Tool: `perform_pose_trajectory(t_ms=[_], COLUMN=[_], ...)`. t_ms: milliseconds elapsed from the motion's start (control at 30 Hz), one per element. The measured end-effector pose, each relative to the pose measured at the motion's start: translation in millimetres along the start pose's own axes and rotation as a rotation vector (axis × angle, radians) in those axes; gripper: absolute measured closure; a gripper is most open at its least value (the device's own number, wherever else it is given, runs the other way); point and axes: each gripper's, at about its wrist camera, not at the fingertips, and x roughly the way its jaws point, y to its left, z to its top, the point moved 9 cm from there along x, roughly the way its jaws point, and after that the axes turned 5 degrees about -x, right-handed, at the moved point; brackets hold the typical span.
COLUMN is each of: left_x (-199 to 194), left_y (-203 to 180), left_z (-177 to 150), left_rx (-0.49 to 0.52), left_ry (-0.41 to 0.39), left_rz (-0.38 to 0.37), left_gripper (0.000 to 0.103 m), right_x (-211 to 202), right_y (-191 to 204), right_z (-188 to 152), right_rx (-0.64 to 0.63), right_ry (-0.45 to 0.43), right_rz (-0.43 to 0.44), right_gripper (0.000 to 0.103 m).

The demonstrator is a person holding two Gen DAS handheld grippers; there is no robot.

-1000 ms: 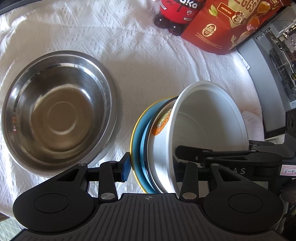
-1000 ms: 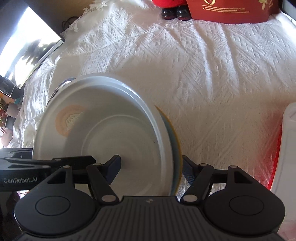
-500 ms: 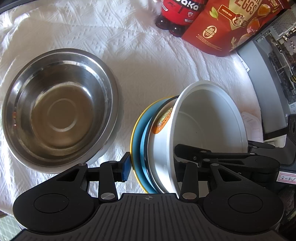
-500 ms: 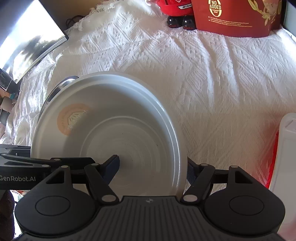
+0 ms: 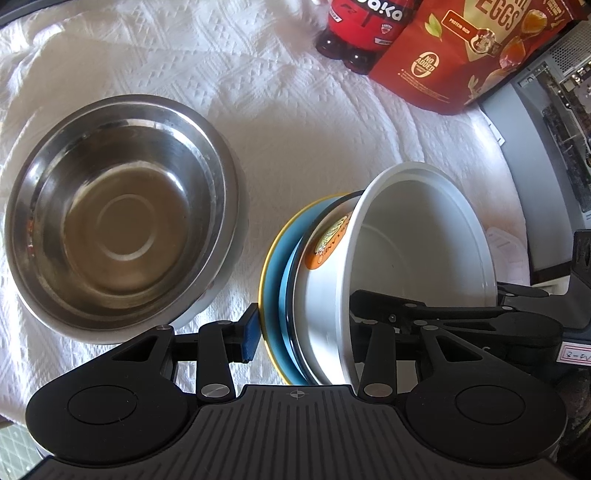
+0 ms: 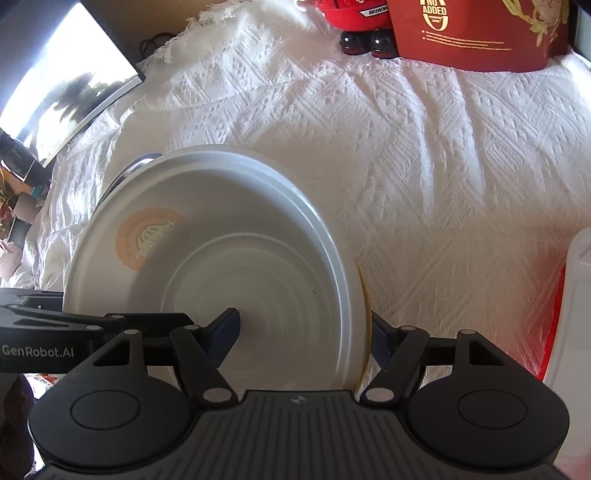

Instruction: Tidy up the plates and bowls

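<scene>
A white bowl (image 5: 417, 240) with an orange label, nested against a blue plate with a yellow rim (image 5: 275, 266), stands tilted on edge above the white cloth. My left gripper (image 5: 310, 328) spans this stack. Its blue pad touches the yellow rim, its other finger is inside the bowl, and its jaws are opening slightly. My right gripper (image 6: 303, 332) is shut on the same stack, one finger inside the white bowl (image 6: 221, 258) and one behind the plate. A large steel bowl (image 5: 118, 221) sits empty to the left.
A red bottle (image 5: 362, 33) and a red egg pouch (image 5: 472, 55) stand at the back of the cloth. A grey computer case (image 5: 546, 110) lies to the right. A monitor (image 6: 66, 103) is at the far left, and a white container (image 6: 576, 314) at the right edge.
The right wrist view has tipped a little, showing more of the pouch at the back. The yellow-rimmed plate is now more hidden behind the bowl. The stack and left gripper stay put.
</scene>
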Motion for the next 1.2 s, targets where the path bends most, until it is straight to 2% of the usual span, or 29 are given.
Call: perform_pose_trajectory(t_ms=[233, 333, 633, 833, 900, 1200], left_x=[2, 1, 1, 8, 10, 15], left_y=[-4, -6, -6, -7, -6, -3], left_z=[1, -1, -5, 0, 1, 4], left_rx=[0.018, 0.031, 0.035, 0.035, 0.023, 0.009], left_ry=[0.0, -0.002, 0.021, 0.02, 0.035, 0.081], left_rz=[0.017, 0.019, -0.009, -0.004, -0.025, -0.084], left_gripper=[0.059, 0.059, 0.058, 0.057, 0.056, 0.053], right_x=[1, 0, -7, -1, -1, -1], right_y=[-1, -1, 1, -2, -3, -6], right_z=[-5, -8, -16, -12, -11, -10], right_rx=[0.041, 0.053, 0.099, 0.111, 0.129, 0.175], right_ry=[0.012, 0.018, 0.028, 0.054, 0.06, 0.099], right_rz=[0.075, 0.109, 0.135, 0.1, 0.106, 0.133], right_gripper=[0.031, 0.034, 0.033, 0.033, 0.036, 0.034])
